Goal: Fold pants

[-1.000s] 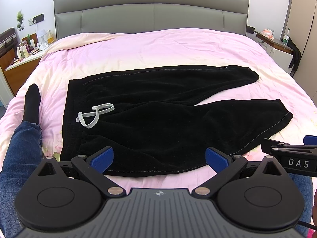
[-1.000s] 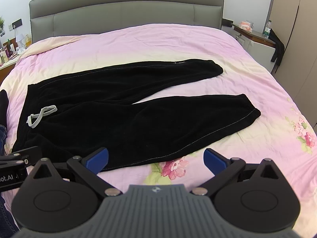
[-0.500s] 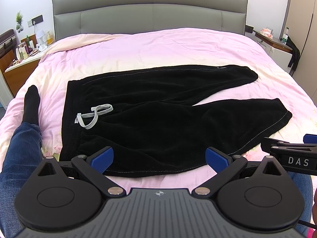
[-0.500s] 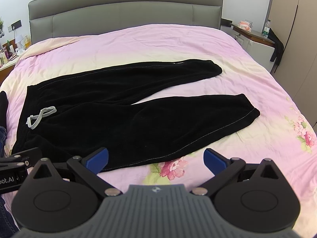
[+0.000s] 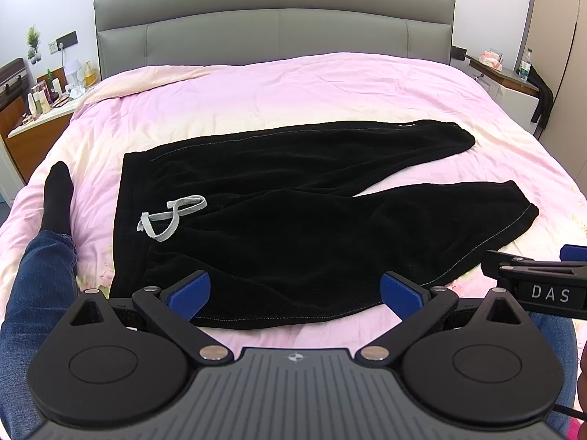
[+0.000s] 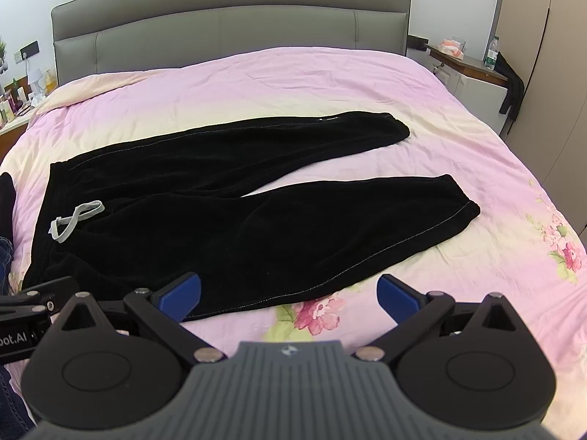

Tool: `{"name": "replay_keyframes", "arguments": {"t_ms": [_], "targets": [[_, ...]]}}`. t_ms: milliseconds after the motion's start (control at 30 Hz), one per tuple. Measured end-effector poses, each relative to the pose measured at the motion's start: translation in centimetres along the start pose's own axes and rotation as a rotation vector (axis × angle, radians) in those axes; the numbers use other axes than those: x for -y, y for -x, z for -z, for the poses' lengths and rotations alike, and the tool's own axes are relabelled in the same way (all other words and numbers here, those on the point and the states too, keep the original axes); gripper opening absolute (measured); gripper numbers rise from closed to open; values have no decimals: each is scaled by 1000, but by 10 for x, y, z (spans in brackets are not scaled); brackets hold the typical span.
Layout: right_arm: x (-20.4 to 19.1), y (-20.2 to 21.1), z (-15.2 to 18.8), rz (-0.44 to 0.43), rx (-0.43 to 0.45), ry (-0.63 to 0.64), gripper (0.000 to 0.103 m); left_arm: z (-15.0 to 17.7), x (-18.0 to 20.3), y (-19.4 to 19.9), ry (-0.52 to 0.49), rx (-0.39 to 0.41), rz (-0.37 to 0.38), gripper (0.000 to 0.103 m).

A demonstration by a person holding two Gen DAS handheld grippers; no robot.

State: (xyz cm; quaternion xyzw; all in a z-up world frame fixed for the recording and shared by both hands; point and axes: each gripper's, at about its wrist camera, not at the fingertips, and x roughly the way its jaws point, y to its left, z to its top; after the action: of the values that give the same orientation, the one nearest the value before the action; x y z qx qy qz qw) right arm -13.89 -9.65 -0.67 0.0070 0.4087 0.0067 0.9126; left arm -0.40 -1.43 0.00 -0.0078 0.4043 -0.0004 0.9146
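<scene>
Black pants (image 5: 293,220) lie flat on the pink bed, waistband at the left with a grey drawstring (image 5: 172,216), two legs spread to the right. They also show in the right wrist view (image 6: 238,216). My left gripper (image 5: 293,293) is open and empty, hovering above the pants' near hem edge. My right gripper (image 6: 290,291) is open and empty, above the near edge of the lower leg. The right gripper's side shows in the left wrist view (image 5: 539,286).
The pink floral bedspread (image 6: 477,168) covers a bed with a grey headboard (image 5: 275,22). A person's jeans leg and black sock (image 5: 55,198) rest on the bed at left. Nightstands with bottles stand at left (image 5: 47,99) and right (image 5: 510,73).
Both grippers drifted very slightly; the view shifted a little to the right. The pants have not moved and both grippers stay open.
</scene>
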Motion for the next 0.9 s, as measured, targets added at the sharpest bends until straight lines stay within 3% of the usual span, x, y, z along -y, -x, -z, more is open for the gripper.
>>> {"name": "replay_keyframes", "arguments": {"t_ms": [367, 667, 900], "targets": [[11, 5, 3, -24, 15, -20, 98, 0, 10, 10, -4, 16, -7, 103], [29, 6, -12, -88, 79, 5, 98, -7, 12, 31, -33, 52, -43, 103], [35, -17, -19, -120, 112, 77, 98, -16, -8, 10, -57, 58, -60, 103]]}}
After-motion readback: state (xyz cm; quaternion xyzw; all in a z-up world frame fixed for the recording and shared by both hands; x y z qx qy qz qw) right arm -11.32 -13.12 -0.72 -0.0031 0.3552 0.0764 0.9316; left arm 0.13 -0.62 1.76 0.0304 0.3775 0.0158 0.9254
